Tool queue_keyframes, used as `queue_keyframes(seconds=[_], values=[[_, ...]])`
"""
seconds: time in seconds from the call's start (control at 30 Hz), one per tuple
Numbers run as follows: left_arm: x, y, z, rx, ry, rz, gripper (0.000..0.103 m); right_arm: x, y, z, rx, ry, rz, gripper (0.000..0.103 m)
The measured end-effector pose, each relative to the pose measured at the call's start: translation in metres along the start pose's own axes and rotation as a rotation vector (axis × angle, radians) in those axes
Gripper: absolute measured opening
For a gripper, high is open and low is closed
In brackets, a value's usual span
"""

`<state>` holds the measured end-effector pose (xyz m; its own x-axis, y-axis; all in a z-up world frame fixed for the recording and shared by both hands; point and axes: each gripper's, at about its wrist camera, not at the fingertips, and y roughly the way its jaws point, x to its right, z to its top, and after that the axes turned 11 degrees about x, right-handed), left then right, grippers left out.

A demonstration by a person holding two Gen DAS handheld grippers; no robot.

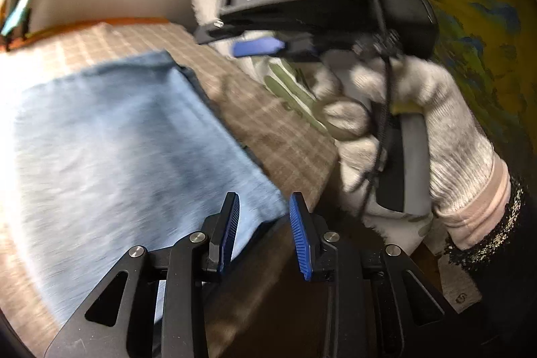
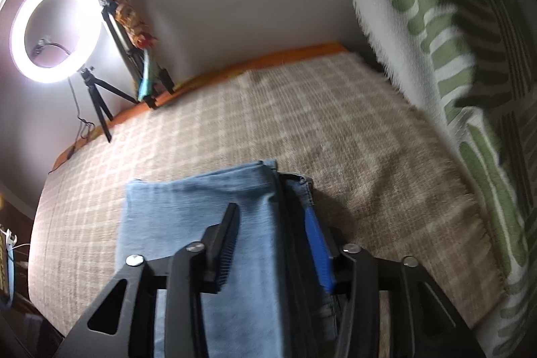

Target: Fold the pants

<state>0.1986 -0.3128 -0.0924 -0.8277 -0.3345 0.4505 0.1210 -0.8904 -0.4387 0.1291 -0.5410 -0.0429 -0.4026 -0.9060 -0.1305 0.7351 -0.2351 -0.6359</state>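
Note:
Light blue denim pants (image 1: 110,136) lie folded flat on a beige checked cloth (image 1: 278,123). My left gripper (image 1: 263,207) is open and empty, above the pants' near corner at the surface's edge. The right gripper shows in the left wrist view (image 1: 268,46), held by a gloved hand (image 1: 436,130) to the right of the pants. In the right wrist view the pants (image 2: 201,207) lie just below my right gripper (image 2: 272,213). Its jaws are open, apart over the folded edge, holding nothing.
A lit ring light on a tripod (image 2: 55,29) stands at the far left edge. A green and white striped blanket (image 2: 453,56) hangs along the right. An orange edge (image 2: 235,62) borders the far side by the wall.

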Motion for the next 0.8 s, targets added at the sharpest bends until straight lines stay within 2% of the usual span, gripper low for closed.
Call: queue_keyframes(seconds=[0.13,0.27,0.37,0.5,0.67,0.8], values=[[0.002,-0.042,0.007,0.044,0.047,0.060,0.041,-0.017,-0.027,-0.004,0.035,0.002,0.017,0.051],[0.008,-0.081,0.019,0.089,0.114,0.116,0.044,-0.034,-0.052,-0.011,0.068,0.011,0.033,0.057],[0.005,-0.105,0.029,0.125,0.151,0.153,0.054,-0.046,-0.068,-0.018,0.090,0.015,0.046,0.060],[0.010,-0.128,0.034,0.154,0.196,0.174,0.059,-0.064,-0.089,-0.028,0.110,0.015,0.050,0.063],[0.016,-0.153,0.036,0.191,0.215,0.184,0.065,-0.088,-0.115,-0.038,0.140,-0.002,0.056,0.071],[0.013,-0.161,0.036,0.188,0.236,0.185,0.069,-0.105,-0.134,-0.050,0.150,-0.008,0.049,0.076]])
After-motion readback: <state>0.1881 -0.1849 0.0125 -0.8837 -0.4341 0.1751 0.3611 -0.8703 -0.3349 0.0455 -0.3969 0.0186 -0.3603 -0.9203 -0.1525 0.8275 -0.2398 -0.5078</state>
